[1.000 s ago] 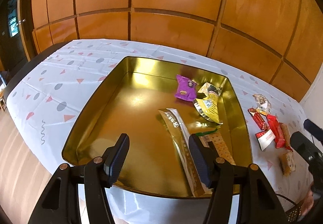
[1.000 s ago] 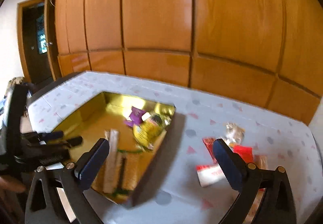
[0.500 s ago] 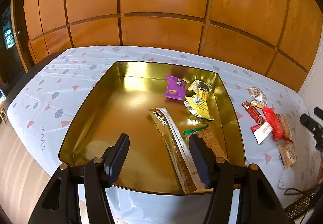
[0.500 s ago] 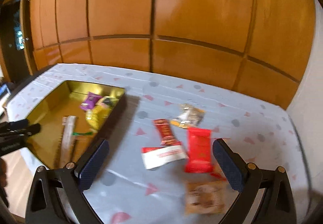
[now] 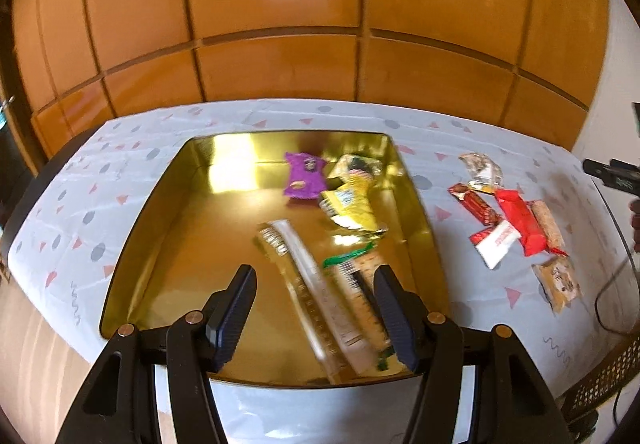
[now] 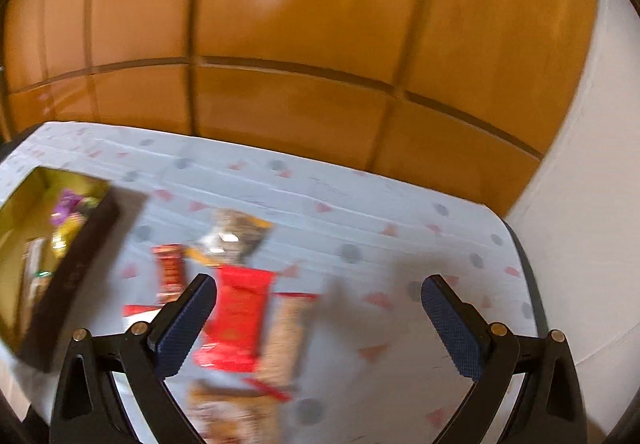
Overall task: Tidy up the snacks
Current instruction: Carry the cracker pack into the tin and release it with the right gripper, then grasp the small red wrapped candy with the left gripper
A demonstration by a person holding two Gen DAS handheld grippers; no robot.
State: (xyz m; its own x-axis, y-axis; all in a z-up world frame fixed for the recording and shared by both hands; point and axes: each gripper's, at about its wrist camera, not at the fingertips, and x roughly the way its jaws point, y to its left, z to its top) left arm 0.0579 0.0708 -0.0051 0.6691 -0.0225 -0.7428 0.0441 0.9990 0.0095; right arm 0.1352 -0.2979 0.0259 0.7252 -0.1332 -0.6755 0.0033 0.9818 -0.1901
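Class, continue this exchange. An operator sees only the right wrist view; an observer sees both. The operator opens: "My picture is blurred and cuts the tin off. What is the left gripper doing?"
Observer: The left gripper is open and holds nothing, above the gold tin's near edge.
Operator: What is in the tin?
Observer: Four snacks, all in its right half: a purple packet, a yellow packet, a long stick packet and a cracker pack.
Operator: And its left half?
Observer: Only bare gold floor shows there.
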